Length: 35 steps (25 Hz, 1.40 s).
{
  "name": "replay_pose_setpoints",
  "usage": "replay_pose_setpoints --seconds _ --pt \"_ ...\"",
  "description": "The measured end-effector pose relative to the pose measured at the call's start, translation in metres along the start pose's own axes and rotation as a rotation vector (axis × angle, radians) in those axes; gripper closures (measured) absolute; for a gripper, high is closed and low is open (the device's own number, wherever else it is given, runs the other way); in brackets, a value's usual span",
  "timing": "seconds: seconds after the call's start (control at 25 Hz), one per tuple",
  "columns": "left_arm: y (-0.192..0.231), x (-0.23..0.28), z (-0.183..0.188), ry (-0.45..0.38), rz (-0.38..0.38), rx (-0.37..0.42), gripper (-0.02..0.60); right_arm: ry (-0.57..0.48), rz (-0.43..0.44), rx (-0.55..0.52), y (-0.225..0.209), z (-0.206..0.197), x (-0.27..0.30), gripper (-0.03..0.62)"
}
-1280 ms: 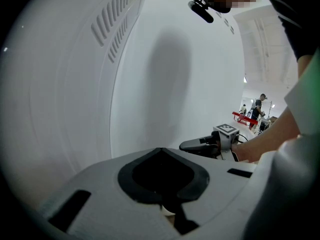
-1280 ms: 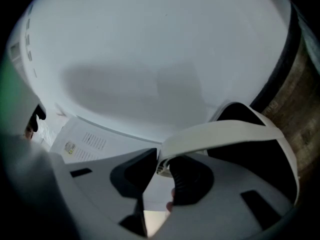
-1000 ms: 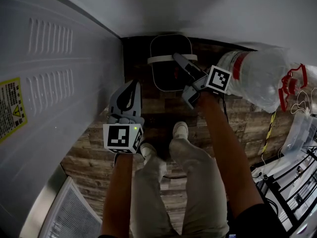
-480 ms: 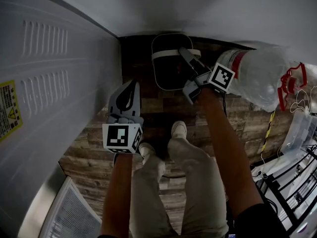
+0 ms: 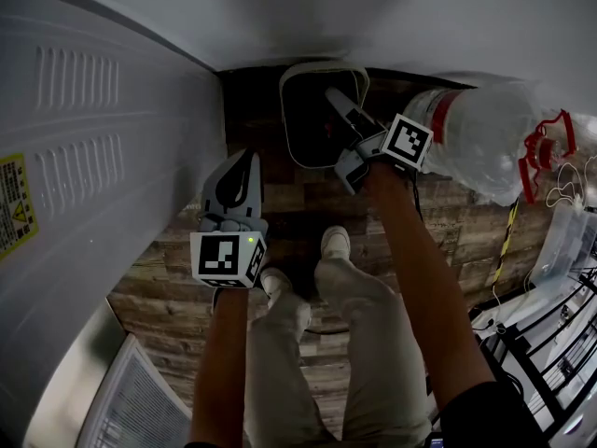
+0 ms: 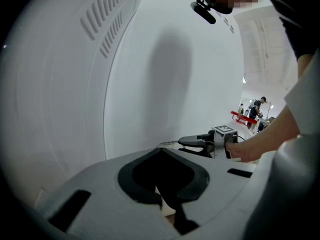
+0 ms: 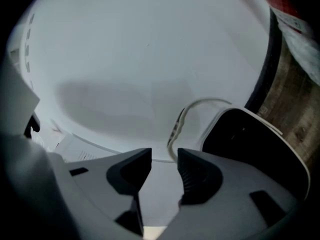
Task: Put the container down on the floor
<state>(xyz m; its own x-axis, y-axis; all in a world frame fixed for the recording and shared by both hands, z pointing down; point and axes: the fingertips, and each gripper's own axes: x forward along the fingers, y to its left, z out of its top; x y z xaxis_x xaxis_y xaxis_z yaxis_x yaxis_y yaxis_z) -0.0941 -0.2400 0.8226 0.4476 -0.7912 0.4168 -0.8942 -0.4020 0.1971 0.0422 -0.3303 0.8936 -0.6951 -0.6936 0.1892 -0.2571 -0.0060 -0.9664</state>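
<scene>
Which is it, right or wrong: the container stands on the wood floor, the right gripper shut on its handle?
Wrong on the grip: the right gripper view shows the right gripper with jaws apart, just opened, nothing pinched between them, the handle free past their tips. The container does stand on the wood floor.

**Covered, cropped and too small**

In the head view the right gripper [image 5: 338,129], whose jaws have just been opening with nothing pressed between them, covers the near right rim of the container [image 5: 303,124]. The left edge cuts the yellow label [image 5: 17,203], and its print is too small to read. The wire rack [image 5: 550,343] runs off the lower right corner. In the left gripper view the distant figures [image 6: 257,109] are too small to make out.
</scene>
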Motion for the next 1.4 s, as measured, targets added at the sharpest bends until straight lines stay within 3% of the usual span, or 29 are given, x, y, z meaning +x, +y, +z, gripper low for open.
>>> replay_pose_setpoints --seconds 0.52,0.64,0.88,1.4 --pt "-0.017 -0.018 0.024 0.018 -0.008 0.012 0.563 0.003 0.001 0.001 0.032 -0.001 -0.024 0.447" --pt "-0.026 -0.025 0.038 0.024 -0.017 0.011 0.563 0.007 -0.006 -0.007 0.049 -0.003 -0.036 0.515" --pt "-0.052 -0.051 0.082 0.028 -0.046 0.021 0.563 0.019 0.009 -0.037 0.108 -0.009 -0.061 0.556" --pt "-0.085 -0.122 0.16 0.023 -0.067 0.038 0.563 0.001 -0.003 -0.076 0.222 -0.026 -0.119 0.563"
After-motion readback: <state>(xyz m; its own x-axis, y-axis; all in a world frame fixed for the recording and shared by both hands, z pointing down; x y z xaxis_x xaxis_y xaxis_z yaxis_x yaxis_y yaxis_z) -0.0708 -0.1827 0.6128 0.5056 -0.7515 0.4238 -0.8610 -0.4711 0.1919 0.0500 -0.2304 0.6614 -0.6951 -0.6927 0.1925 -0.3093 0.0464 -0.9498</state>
